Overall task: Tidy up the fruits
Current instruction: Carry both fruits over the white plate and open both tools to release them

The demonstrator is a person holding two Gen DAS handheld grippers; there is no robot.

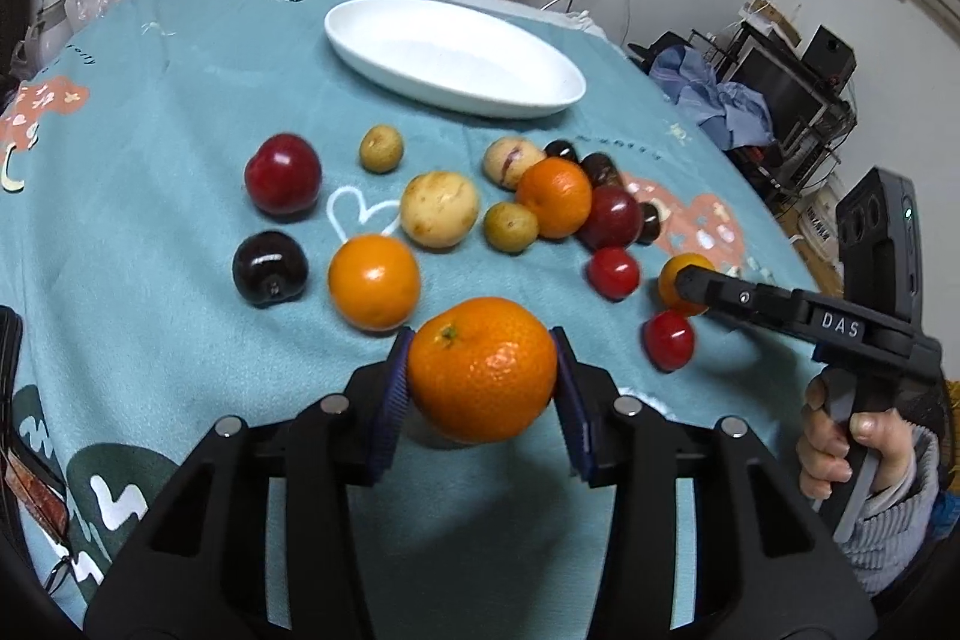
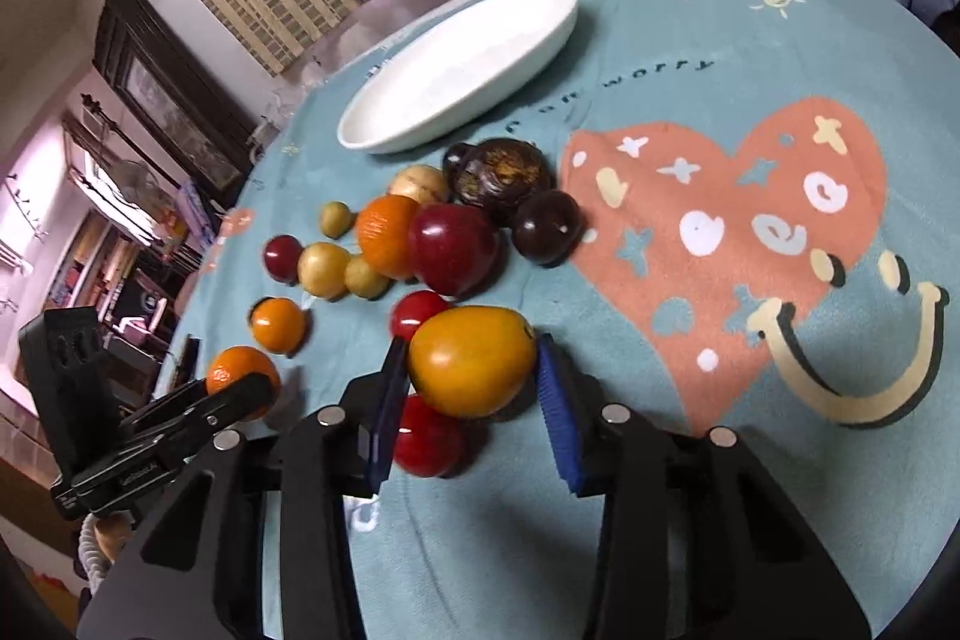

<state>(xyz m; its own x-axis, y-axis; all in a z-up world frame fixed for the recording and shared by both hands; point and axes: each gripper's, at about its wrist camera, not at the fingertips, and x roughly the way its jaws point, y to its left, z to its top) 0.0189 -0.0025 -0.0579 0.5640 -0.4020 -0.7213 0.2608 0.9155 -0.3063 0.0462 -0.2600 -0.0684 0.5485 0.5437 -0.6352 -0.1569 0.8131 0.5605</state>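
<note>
Gripping a glossy, dimpled mandarin (image 1: 483,370) (green stem scar up), the left tool (image 1: 480,388) pinches it. Right tool (image 2: 471,370) clamps a smooth yellow-orange fruit (image 2: 471,361).

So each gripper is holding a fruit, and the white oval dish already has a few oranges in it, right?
Not quite. The white oval dish holds nothing, as both wrist views show. The rest stands: the left gripper clamps an orange mandarin, and the right gripper clamps a yellow-orange oval fruit.

Teal tablecloth (image 2: 690,490) printed with a salmon heart (image 2: 720,244); white dish (image 1: 456,58); orange mandarin (image 1: 483,370); yellow-orange fruit (image 2: 471,361); dark-red plum (image 1: 282,173).
</note>
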